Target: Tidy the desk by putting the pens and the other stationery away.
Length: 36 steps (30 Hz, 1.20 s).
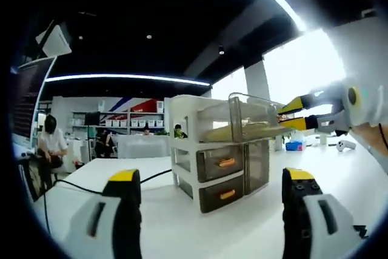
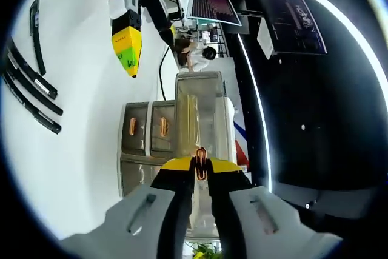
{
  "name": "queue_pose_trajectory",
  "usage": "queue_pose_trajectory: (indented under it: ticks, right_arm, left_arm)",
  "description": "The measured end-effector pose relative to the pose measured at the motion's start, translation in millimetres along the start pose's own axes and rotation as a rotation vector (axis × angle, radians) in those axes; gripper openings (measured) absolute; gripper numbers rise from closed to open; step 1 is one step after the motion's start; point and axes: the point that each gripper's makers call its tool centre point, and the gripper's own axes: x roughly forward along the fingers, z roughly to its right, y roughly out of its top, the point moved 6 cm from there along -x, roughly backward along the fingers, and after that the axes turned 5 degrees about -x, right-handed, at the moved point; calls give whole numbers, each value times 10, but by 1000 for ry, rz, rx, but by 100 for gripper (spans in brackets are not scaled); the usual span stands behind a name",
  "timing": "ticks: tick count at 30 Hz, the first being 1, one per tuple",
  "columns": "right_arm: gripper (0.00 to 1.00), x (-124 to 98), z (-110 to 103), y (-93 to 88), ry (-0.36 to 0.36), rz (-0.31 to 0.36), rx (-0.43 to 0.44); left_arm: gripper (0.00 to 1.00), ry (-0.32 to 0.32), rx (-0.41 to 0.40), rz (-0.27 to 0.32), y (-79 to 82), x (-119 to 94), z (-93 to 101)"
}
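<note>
Our right gripper (image 2: 200, 166) is clamped on the orange handle (image 2: 200, 154) of the top drawer (image 2: 197, 113), pulled out of the organizer (image 1: 209, 150) on the white desk (image 1: 182, 222). Left gripper (image 1: 209, 195) hangs open in front of the unit, w/ nothing between its jaws. Black pens (image 2: 30, 92) lie on the desk, well apart from the organizer.

We see both views bright on the white desk (image 1: 182, 210) and dark at the ceiling. In the left gripper view a window (image 1: 303, 59) at two o'clock is blown out to white glare, and a ceiling light strip (image 1: 127, 78) bows with the fisheye. In the right gripper view lines curve toward the rim, and near surfaces at six o'clock look soft.
</note>
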Motion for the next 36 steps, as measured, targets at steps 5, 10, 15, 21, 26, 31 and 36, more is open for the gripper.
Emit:
queue_pose_trajectory:
  ticks: [5,10,15,21,26,31,36]
  right_arm:
    - [11,104,-15,-38,-13,-13,6]
    - [11,240,5,-79,-21,-10,39]
    - [11,422,4,-140,-26,-31,1]
    - [12,549,9,-233,-16,-30,76]
    - [12,651,2,-299,-22,-41,103]
    - [12,706,-24,-316,-34,-38,90]
    - [12,749,-13,-328,-44,-38,112]
  left_arm:
    - [97,10,-8,-18,-19,5,-8]
    - [96,13,-14,-30,-36,10,-6]
    - [96,20,-19,-30,-27,10,-12]
    - [95,18,-39,-44,-43,10,-1]
    - [94,10,-60,-55,-51,10,13]
    - [94,-2,-115,-80,-76,8,33]
    - [93,-6,-97,-85,-102,9,51]
